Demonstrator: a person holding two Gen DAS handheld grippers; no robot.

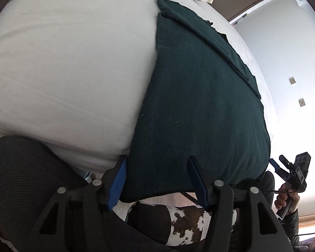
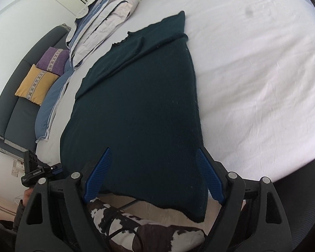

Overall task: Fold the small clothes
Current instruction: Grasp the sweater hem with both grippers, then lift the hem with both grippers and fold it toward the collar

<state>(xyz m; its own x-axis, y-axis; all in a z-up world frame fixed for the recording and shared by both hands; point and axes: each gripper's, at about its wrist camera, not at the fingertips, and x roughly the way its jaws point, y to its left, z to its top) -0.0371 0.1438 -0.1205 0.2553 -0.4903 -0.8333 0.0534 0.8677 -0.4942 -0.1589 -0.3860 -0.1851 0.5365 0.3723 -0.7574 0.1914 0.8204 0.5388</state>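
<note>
Left gripper [image 1: 156,164] part open, blue pads [image 1: 118,180] either side of the near edge of the dark green garment [image 1: 199,105], not pressing it; right gripper [image 2: 153,157] spread wide over the same near edge, pads [image 2: 209,174] clear of the cloth; nothing held in either. Garment flat on the white bed [image 1: 63,63], one strip folded across its far end, near edge hanging over the bed's side; cowhide rug [image 2: 119,220] on the floor below. Beyond, folded bedding [image 2: 103,21] at the bed's far corner; sofa [image 2: 19,113] with yellow and purple cushions against the wall.
</note>
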